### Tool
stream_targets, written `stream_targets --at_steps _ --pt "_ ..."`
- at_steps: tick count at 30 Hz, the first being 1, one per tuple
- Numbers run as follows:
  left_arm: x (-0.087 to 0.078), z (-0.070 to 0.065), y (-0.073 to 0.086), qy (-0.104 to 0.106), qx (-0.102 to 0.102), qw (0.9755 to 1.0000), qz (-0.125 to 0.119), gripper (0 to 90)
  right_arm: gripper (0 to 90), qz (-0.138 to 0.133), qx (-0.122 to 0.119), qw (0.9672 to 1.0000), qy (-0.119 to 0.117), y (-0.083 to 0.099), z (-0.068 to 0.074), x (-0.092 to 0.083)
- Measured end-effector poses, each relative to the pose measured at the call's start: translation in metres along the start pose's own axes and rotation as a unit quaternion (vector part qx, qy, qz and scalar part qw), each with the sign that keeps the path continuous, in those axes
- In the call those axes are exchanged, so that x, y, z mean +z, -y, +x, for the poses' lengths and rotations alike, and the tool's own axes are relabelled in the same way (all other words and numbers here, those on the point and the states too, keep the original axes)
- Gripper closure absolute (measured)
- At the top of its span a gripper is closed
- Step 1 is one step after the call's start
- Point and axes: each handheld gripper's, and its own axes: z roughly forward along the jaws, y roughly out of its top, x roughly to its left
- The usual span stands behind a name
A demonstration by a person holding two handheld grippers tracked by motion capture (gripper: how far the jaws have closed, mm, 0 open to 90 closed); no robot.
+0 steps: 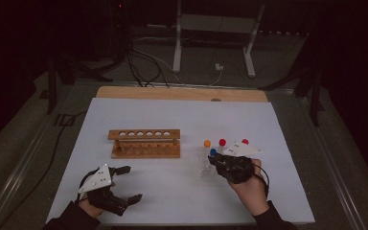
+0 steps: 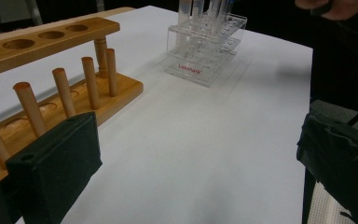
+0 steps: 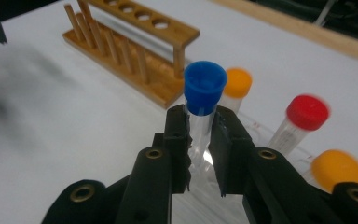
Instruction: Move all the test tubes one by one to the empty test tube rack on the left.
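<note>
- Table [image 1: 139, 201]: white sheet fills mid-frame in the high view; it gives a plain work surface for both racks.
- Wood rack [image 1: 144, 143]: centre of frame, six holes on top and pegs along the front. All holes are empty, so it is probably the destination for the tubes.
- Clear rack [image 2: 205, 44]: upper middle of the left gripper view, right of the wood rack. It keeps the capped tubes upright and within reach of the right hand.
- Left gripper [image 1: 124, 184]: lower left of the high view, jaws wide apart with nothing between them. It appears to be waiting.
- Right gripper [image 3: 200, 135]: lower centre of its own view, clamped on the blue tube just under the cap, which leaves the lower end free for insertion.
- Blue tube [image 3: 204, 93]: upright between the pads, above the clear rack, beside the orange tube [image 3: 237, 84] and red tube [image 3: 305, 114].
</note>
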Motion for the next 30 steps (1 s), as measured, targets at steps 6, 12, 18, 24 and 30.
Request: stream_targets --at_steps 6,12,18,24,30 --pt "0.002 0.000 0.000 -0.006 0.000 0.9999 0.010 0.5 77.3 -0.024 -0.009 0.9997 0.000 -0.009 0.004 -0.015" --pt "0.002 -0.003 -0.004 0.001 0.006 1.0000 0.007 0.5 77.2 -0.046 -0.018 0.9984 -0.029 -0.019 0.017 -0.023" --pt "0.002 -0.010 -0.013 0.012 0.010 0.9999 0.001 0.5 77.3 -0.026 -0.030 0.9976 -0.057 -0.015 0.032 -0.007" --pt "0.003 -0.014 -0.032 0.036 0.008 0.9993 -0.009 0.5 77.3 -0.006 -0.040 0.9967 -0.070 -0.007 0.042 0.009" --pt "0.006 -0.015 -0.054 0.060 0.011 0.9977 -0.029 0.5 77.2 0.014 -0.052 0.9946 -0.089 0.000 0.053 0.025"
